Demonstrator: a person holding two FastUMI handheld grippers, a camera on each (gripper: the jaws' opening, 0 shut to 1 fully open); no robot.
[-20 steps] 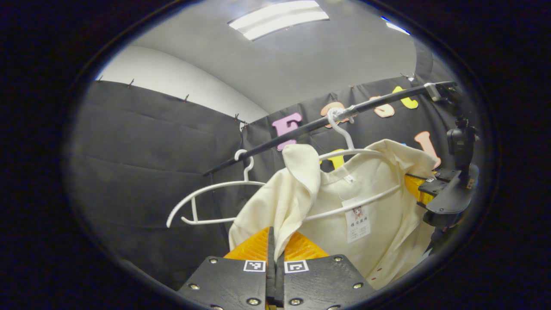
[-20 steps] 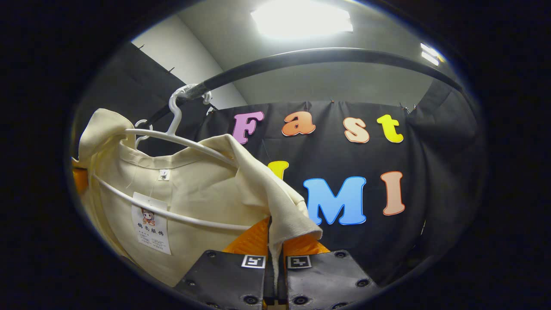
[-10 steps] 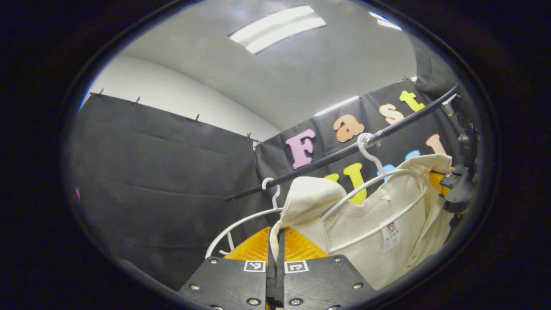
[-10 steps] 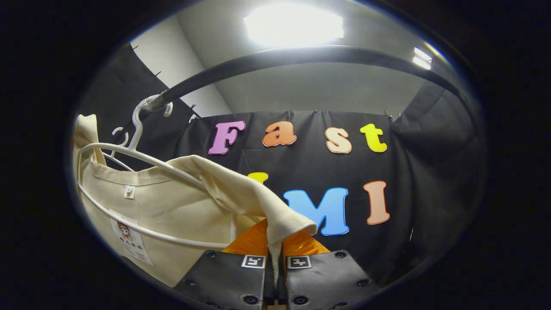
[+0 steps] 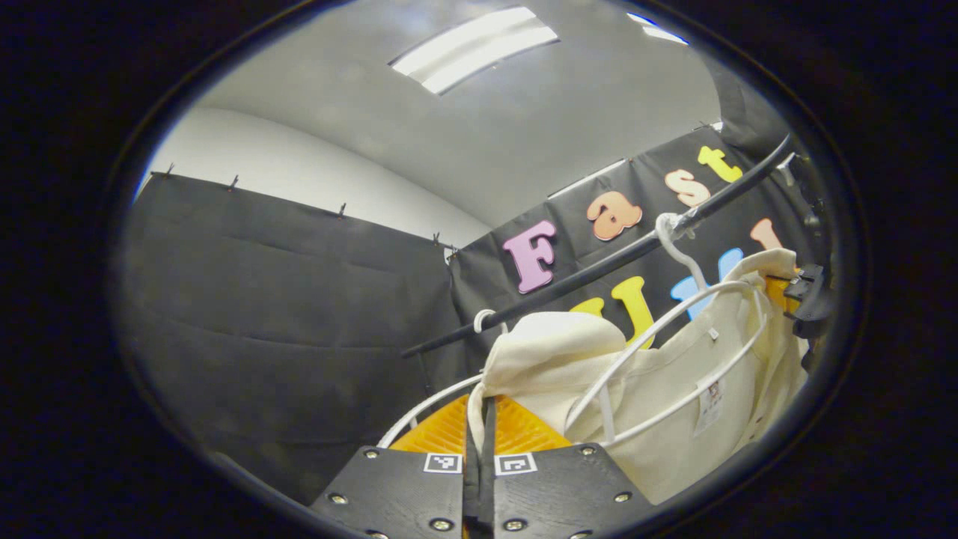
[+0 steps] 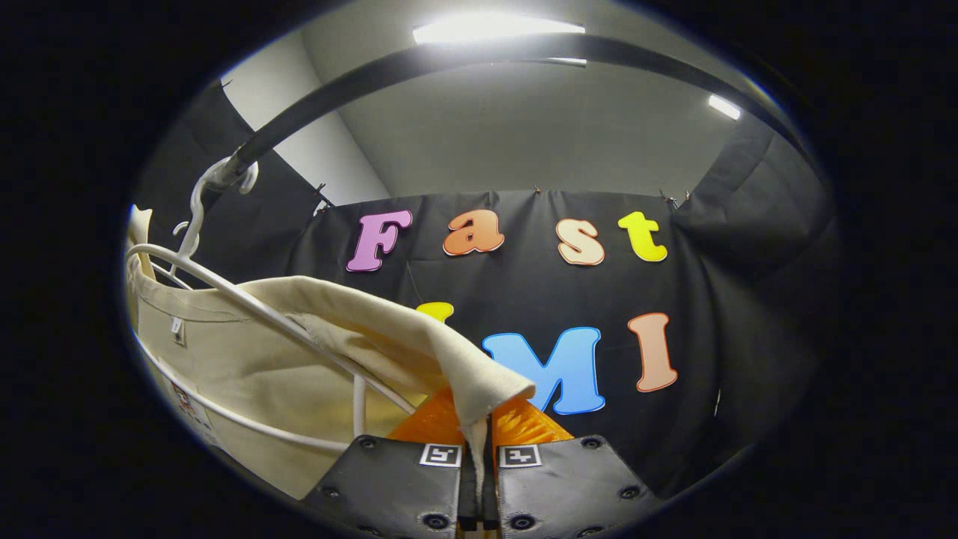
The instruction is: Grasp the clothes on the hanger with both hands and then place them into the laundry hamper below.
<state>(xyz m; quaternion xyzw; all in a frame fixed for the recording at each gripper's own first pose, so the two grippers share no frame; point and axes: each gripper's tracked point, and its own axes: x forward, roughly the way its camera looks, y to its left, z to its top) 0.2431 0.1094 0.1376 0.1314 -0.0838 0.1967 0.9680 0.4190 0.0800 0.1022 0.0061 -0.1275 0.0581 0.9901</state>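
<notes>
Garment: a cream woven shirt (image 5: 658, 389), soft and creased, is draped over a thin white wire hanger (image 5: 673, 329).
Left gripper (image 5: 479, 419): jaws are clamped on one shoulder fold.
Right gripper (image 6: 479, 427): jaws are clamped on the other fold.
Rail: the hanger is hooked on a round black bar (image 6: 419, 67).

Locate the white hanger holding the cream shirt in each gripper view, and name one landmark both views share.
Left gripper view: white hanger at lower right, inside the cream shirt.
Right gripper view: hanger at far left, its hook over the rail.
Shared landmark: the black rail.
</notes>
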